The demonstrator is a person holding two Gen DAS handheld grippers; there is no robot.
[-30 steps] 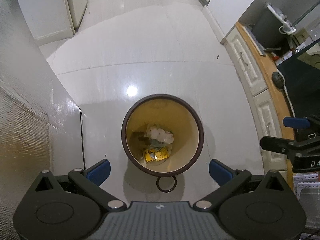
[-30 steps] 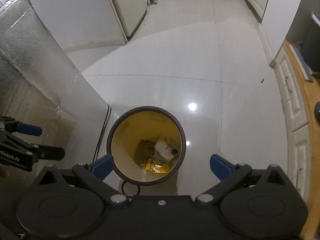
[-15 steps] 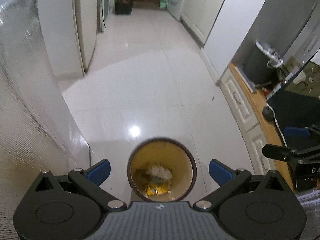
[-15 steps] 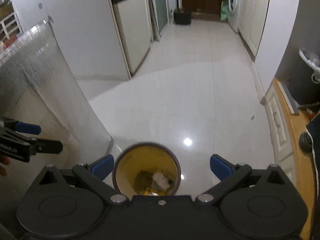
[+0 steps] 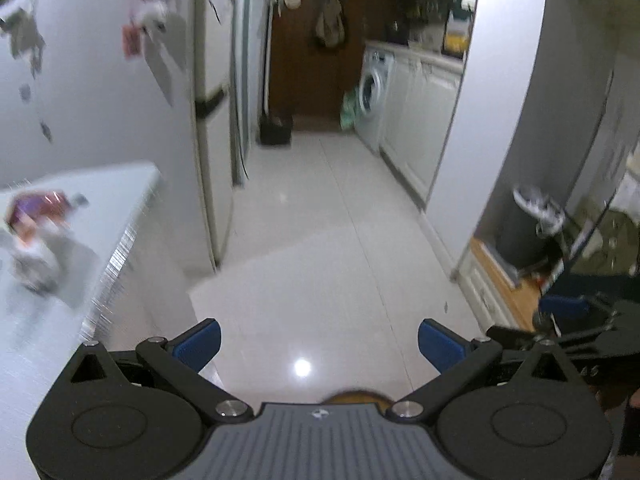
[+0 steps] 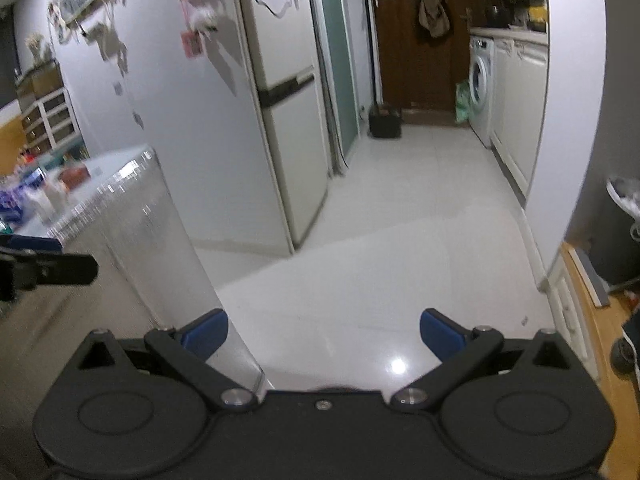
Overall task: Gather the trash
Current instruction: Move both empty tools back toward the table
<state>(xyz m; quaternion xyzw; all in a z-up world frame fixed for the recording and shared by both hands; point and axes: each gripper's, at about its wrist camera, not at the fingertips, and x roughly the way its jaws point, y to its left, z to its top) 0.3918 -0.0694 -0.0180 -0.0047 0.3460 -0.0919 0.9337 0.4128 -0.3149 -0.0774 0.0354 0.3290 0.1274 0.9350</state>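
Left gripper (image 5: pixel 318 340), seen from its own wrist camera, has its two blue-padded fingers spread wide with nothing between them. Below it lies the glossy white tiled floor (image 5: pixel 320 264). A thin brown curve peeks out just above the gripper body at the bottom of the view; I judge it to be the rim of the round brown trash bin (image 5: pixel 352 395), almost wholly hidden under the gripper. To my left stands a silvery counter (image 5: pixel 100 216) with blurred objects on top (image 5: pixel 34 236), purple and grey, which I cannot identify. Down the hallway a white front-loading washing machine (image 5: pixel 374 92) sits against the cabinets. At the right edge I see part of the right gripper (image 5: pixel 568 320), level with mine.

From the right wrist camera, the right gripper (image 6: pixel 324 332) is likewise spread wide and empty. The bin does not show here. The same counter is on the left, and the items on it are blurred too; some may be trash, though I cannot tell which. The left gripper's black finger (image 6: pixel 48 270) pokes in at the left edge.

My judgement: neither gripper carries anything and both point away from the bin, so I am searching for a piece of trash. Next I need to turn toward the counter, pick out an item, centre one gripper over it and close.
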